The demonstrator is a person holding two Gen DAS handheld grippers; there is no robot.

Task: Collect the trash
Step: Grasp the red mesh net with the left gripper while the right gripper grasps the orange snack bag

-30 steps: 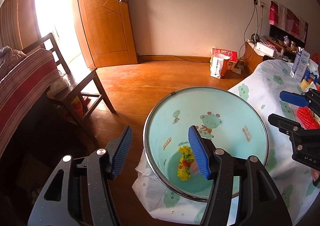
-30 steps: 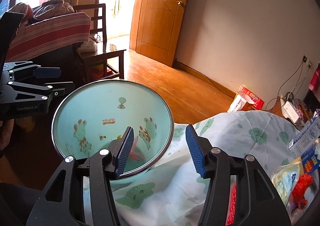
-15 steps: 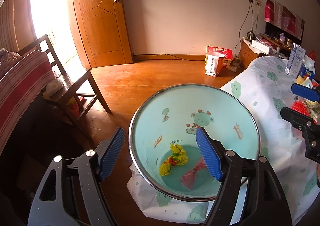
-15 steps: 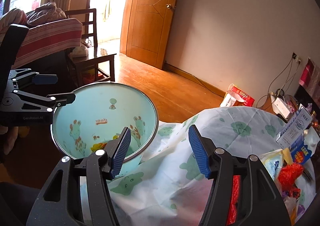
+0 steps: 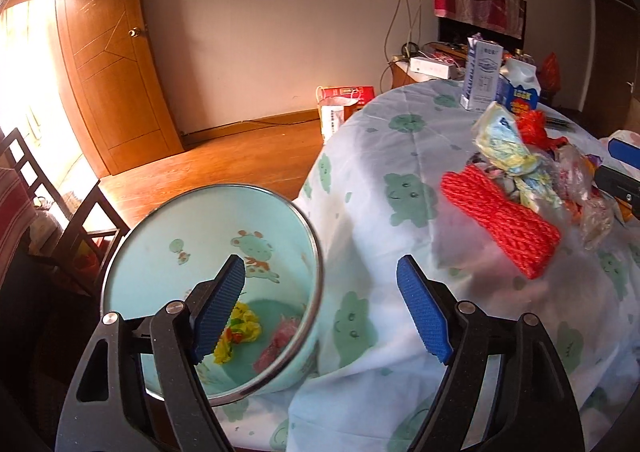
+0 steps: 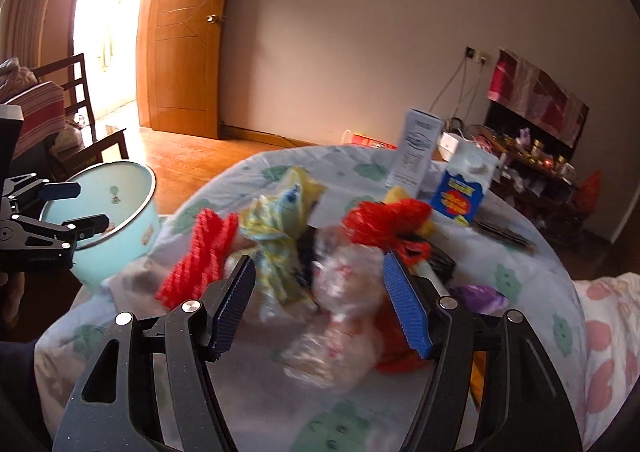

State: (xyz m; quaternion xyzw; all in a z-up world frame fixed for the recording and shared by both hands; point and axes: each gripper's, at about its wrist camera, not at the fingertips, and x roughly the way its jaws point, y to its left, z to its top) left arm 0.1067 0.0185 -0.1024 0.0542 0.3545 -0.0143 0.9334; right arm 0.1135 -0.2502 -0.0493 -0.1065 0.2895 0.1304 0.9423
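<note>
Sunlit doorway beside wooden door [image 5: 108, 64], wood floor [image 5: 224, 168], beige wall [image 5: 260, 12]

Glossy enamel bin [image 5: 276, 236], cloth tablecloth [image 5: 376, 156], crinkly plastic wrappers [image 6: 344, 292].

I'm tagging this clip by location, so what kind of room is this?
Most likely a lived-in room of a home: a wooden door, a cloth-covered table piled with wrappers, and a chair on a wooden floor.

Right claw [image 6: 318, 306], blue pads apart and just been widening, empty, over crumpled clear plastic wrapper [image 6: 340, 316] on counter under pale green-printed cloth [image 6: 280, 404]. Red knitted mesh piece [image 6: 196, 256] left. Light blue bin [image 6: 116, 228] beside counter, far left.
</note>
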